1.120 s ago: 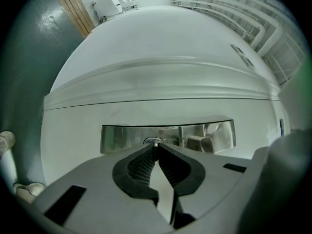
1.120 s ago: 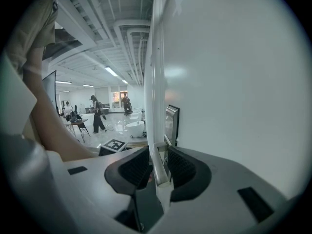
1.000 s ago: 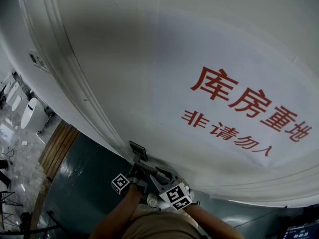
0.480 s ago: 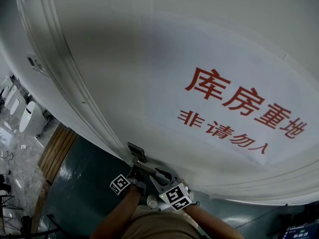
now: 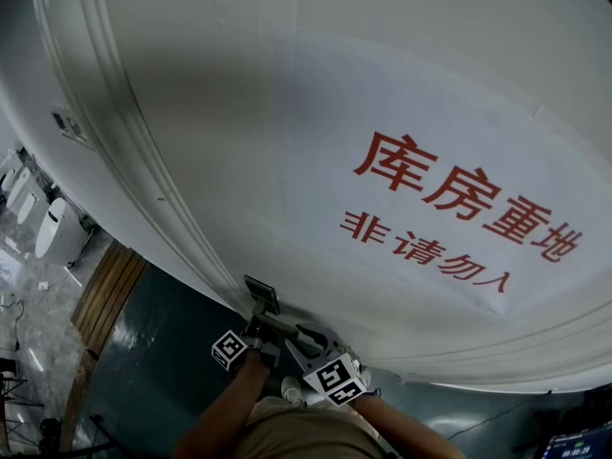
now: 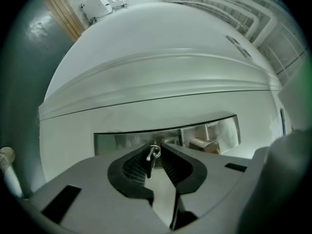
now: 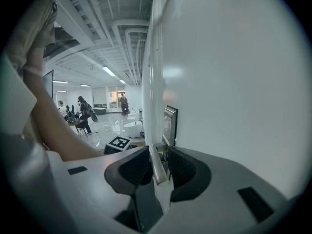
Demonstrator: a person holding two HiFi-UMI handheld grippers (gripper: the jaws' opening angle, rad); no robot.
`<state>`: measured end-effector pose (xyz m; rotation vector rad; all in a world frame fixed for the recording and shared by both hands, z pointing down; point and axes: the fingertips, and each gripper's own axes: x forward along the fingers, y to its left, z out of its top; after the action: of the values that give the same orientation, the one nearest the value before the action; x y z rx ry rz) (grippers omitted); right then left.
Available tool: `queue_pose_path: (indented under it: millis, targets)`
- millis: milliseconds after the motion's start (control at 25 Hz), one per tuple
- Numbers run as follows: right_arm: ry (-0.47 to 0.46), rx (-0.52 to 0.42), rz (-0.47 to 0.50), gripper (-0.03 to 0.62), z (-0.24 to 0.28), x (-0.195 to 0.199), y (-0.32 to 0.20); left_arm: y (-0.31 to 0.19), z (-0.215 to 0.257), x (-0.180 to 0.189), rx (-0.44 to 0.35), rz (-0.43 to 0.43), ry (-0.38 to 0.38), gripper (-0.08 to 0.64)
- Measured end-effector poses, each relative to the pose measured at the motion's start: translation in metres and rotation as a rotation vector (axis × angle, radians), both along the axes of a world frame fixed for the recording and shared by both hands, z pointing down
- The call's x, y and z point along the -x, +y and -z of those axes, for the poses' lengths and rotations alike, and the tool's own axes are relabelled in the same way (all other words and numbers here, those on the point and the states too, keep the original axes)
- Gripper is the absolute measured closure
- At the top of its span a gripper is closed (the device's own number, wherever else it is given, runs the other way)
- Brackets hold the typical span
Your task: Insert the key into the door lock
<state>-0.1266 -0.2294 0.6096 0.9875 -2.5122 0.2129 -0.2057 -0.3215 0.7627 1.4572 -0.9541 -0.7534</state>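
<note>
Left gripper faces the white door, its jaws a narrow gap apart after just easing open. The key stands edge-on between the pads, its small ring at the jaw tips. Directly ahead of those tips lies the steel lock plate; whether the blade sits in the keyhole cannot be made out. Just to that gripper's right, the right gripper is clamped on the silver door handle, which runs between its pads. Above both grippers, a white sign with red characters covers the door.
</note>
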Motion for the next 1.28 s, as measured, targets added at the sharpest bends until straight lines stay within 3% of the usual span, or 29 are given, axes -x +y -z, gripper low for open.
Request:
queue_pose_path:
  millis: [200, 480, 640, 920, 1280]
  targets:
    - [-0.003, -0.002, 0.005, 0.471, 0.002, 0.001, 0.000, 0.003, 0.010, -0.003, -0.044, -0.051, -0.054, 0.427]
    - [-0.017, 0.009, 0.018, 0.471, -0.001, 0.010, 0.003, 0.028, 0.003, 0.017, -0.011, -0.044, -0.069, 0.422]
    - [-0.023, 0.009, 0.028, 0.471, 0.000, 0.015, 0.007, 0.041, 0.007, 0.042, -0.004, -0.033, -0.240, 0.420]
    - [-0.045, 0.005, 0.026, 0.471, 0.004, 0.023, 0.013, 0.054, 0.055, 0.073, -0.147, -0.059, -0.605, 0.420]
    - [-0.058, -0.043, 0.011, 0.471, 0.014, 0.030, 0.010, 0.060, 0.101, 0.065, -0.238, -0.137, -0.791, 0.420]
